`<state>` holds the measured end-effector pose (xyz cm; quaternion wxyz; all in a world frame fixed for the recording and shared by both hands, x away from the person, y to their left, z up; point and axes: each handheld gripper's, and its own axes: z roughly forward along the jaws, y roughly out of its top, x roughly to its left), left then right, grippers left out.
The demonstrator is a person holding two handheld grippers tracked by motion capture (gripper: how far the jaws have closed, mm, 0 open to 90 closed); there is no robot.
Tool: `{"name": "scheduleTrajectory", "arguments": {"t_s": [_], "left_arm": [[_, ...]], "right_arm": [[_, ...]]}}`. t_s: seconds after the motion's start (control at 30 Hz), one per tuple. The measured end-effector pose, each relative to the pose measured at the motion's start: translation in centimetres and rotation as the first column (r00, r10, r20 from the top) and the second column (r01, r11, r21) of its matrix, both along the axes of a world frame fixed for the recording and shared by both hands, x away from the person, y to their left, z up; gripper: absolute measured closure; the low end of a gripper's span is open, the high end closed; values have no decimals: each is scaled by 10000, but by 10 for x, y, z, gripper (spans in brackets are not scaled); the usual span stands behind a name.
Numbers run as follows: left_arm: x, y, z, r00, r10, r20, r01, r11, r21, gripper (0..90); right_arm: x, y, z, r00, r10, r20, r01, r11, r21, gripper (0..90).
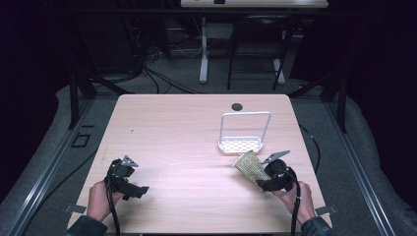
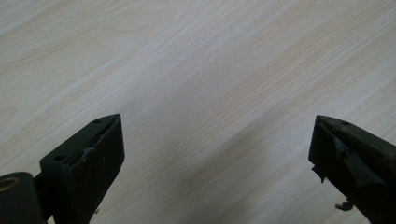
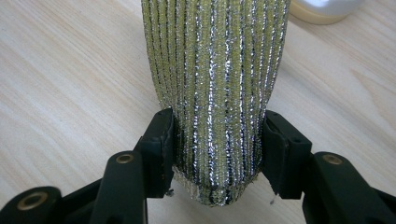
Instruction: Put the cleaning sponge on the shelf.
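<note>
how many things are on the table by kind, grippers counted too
grippers: 2, left gripper open, right gripper shut on the sponge
glittery yellow scouring sponge: 1
white wire-handled rack: 1
total: 4

Glittery gold-silver ribbed sponge, raised off table, tilted, one end squeezed narrow.

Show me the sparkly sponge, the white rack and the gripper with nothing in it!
sparkly sponge (image 3: 217,70): right gripper view, striped middle.
white rack (image 1: 239,145): high view, holed base.
left gripper (image 2: 215,163): left gripper view, gap between open jaws.
</note>
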<state>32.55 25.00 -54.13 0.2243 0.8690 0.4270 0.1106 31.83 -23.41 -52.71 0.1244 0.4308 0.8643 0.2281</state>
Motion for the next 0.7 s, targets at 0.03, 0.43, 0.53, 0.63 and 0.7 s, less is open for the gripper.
{"name": "scheduleTrajectory", "arguments": {"t_s": [0.03,0.43,0.53,0.63,0.7], "left_arm": [[0,0,0,10000,-1,-5,1,10000,19,37],[0,-1,0,10000,-12,10,12,10000,68,38],[0,-1,0,10000,-17,18,17,10000,71,38],[1,0,0,10000,-13,-14,13,10000,26,38],[1,0,0,10000,-25,-24,25,10000,37,38]], "right_arm": [[0,0,0,10000,3,13,-3,10000,8,496],[5,1,10,9992,-85,388,87,9999,-71,495],[7,0,13,9986,-136,504,138,9999,-43,495],[9,0,16,9981,-220,571,217,9997,62,494],[13,1,17,9976,-249,648,244,9997,85,494]]}}
